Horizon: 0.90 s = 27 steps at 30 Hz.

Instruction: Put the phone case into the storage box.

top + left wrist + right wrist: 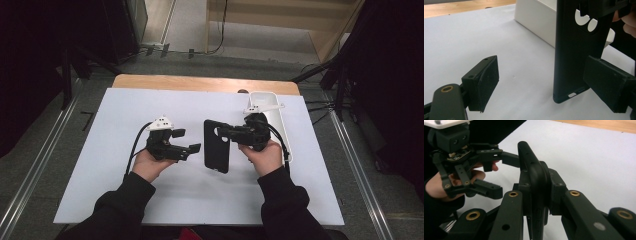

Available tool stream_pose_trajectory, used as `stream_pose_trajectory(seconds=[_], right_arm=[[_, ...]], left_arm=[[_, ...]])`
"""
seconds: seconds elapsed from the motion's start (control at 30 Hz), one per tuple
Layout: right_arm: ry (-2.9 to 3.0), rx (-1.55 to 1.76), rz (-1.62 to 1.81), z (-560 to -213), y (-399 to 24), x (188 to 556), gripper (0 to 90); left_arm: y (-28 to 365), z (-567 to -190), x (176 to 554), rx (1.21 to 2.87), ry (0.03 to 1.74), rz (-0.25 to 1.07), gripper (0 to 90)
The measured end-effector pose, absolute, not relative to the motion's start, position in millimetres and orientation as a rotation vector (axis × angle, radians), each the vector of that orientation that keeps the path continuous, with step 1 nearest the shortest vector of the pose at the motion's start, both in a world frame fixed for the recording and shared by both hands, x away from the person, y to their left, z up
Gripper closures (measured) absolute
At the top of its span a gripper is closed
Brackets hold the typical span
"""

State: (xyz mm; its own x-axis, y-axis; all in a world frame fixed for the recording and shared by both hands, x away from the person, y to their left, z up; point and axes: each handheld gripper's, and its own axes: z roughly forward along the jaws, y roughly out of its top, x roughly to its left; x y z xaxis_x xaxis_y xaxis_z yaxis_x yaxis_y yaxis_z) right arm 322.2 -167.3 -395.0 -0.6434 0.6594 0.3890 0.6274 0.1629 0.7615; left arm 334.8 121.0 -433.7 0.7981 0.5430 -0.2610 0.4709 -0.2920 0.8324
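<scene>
The right gripper clamps a black rubbery phone case by its upper end, near the camera cutout, jaws pressed on either face. The case sits mid-table over the white sheet, left of a white plastic tray at the far right. The left gripper waits just left, jaws spread wide, one pad beside the case's lower edge.

High view looking down over the table, 2 gripper views close along their jaws, all sharing the black phone case.
</scene>
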Motion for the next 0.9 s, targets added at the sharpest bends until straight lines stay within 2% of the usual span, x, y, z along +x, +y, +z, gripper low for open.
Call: stream_pose_trajectory(seconds=[0.3, 0.4, 0.9], right_arm=[[2.432, 1.218, 1.532, -393, -170, 318, 74.7], [2.446, 1.191, 1.529, -392, -170, 317, 74.8], [2.546, 1.042, 1.616, -390, -167, 320, 75.0]], left_arm=[[121, -423, 335, 1.983, 0.695, 0.014, 13.4], [123, -418, 335, 1.994, 0.673, -0.008, 17.1], [124, -399, 324, 2.014, 0.552, -0.131, 17.6]])
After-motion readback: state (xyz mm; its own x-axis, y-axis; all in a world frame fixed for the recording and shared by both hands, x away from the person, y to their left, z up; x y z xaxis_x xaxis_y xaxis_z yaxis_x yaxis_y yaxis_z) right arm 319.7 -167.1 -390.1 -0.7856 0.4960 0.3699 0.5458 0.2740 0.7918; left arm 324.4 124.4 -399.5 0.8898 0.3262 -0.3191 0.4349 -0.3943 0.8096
